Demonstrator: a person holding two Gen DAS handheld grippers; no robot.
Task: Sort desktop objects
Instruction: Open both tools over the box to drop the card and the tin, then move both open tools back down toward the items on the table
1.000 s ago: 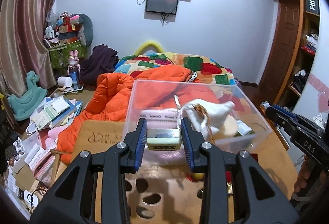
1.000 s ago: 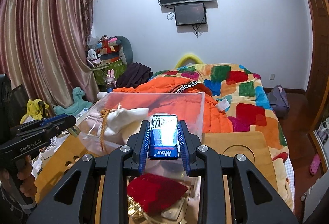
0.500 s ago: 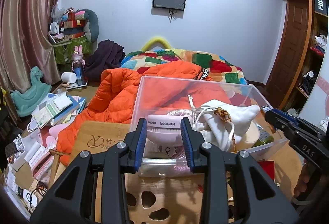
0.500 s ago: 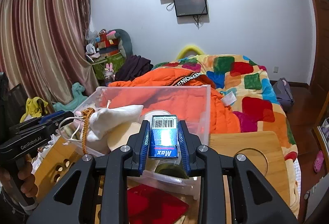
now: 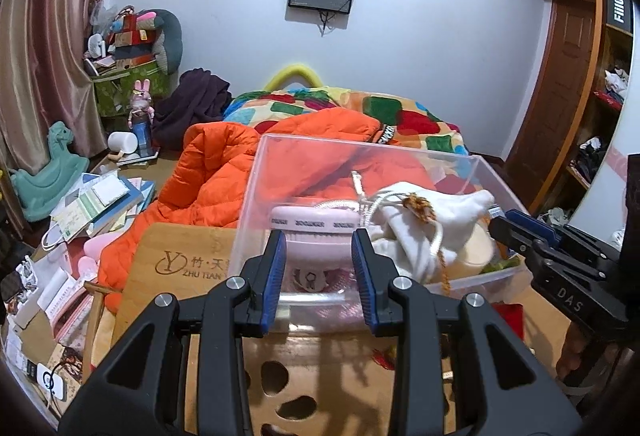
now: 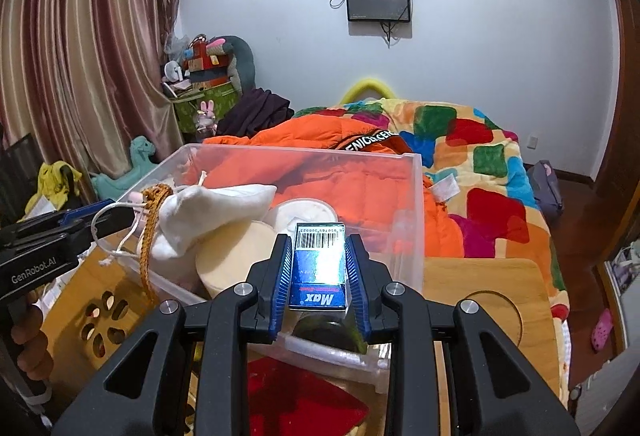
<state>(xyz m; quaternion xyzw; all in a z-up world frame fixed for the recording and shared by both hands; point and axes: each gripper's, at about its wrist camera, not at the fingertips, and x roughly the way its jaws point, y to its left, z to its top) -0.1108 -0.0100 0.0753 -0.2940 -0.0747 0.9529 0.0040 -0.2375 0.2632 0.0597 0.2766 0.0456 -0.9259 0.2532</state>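
Note:
A clear plastic box (image 5: pixel 256 195) (image 6: pixel 408 215) stands on the wooden table (image 5: pixel 180 248). In it lie a white drawstring pouch (image 5: pixel 440 211) (image 6: pixel 216 207), a pink fan (image 5: pixel 316 232) and a cream round lid (image 6: pixel 236 252). My left gripper (image 5: pixel 318 276) hovers at the box's near wall, open, with nothing between its pads. My right gripper (image 6: pixel 318 268) is shut on a small blue box (image 6: pixel 318 264) marked Max, held over the clear box's near right corner. Each gripper's tip shows in the other view: the right gripper (image 5: pixel 516 232) and the left gripper (image 6: pixel 100 213).
A red pouch (image 6: pixel 296 392) lies on the table in front of the clear box, and a dark bottle (image 6: pixel 328 332) sits under the blue box. An orange jacket (image 5: pixel 216 171) and a bed with a patchwork blanket (image 6: pixel 480 155) lie beyond. Books and papers (image 5: pixel 92 203) crowd the left.
A small cream object that my left gripper held a second ago is gone from its jaws. My right gripper has carried the blue box forward and lower over the clear box.

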